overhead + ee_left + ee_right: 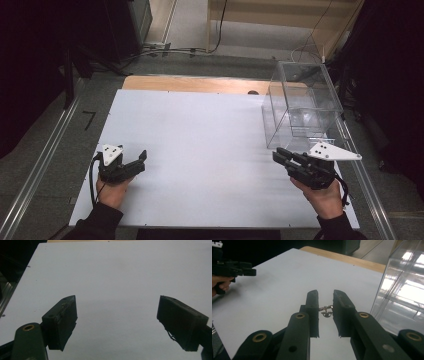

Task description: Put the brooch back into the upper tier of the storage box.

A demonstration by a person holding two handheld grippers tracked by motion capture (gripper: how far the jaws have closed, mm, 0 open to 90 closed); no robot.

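My right gripper [325, 300] is shut on a small silvery metal piece [325, 310], which spans the narrow gap between the two black pads. In the high view the right gripper [278, 155] is held at the right front of the white table top [200, 125], just in front of a clear plastic box [300, 105]. My left gripper [117, 315] hovers over bare white surface with its jaws wide apart and nothing between them. It sits at the front left of the table [142, 157] and is seen farther off in the right gripper view [249, 271].
The clear plastic box [404, 285] has inner compartments and stands at the table's right edge, close to the right gripper. A wooden strip [190, 83] runs along the far edge of the table. Metal rails [40, 165] flank both sides.
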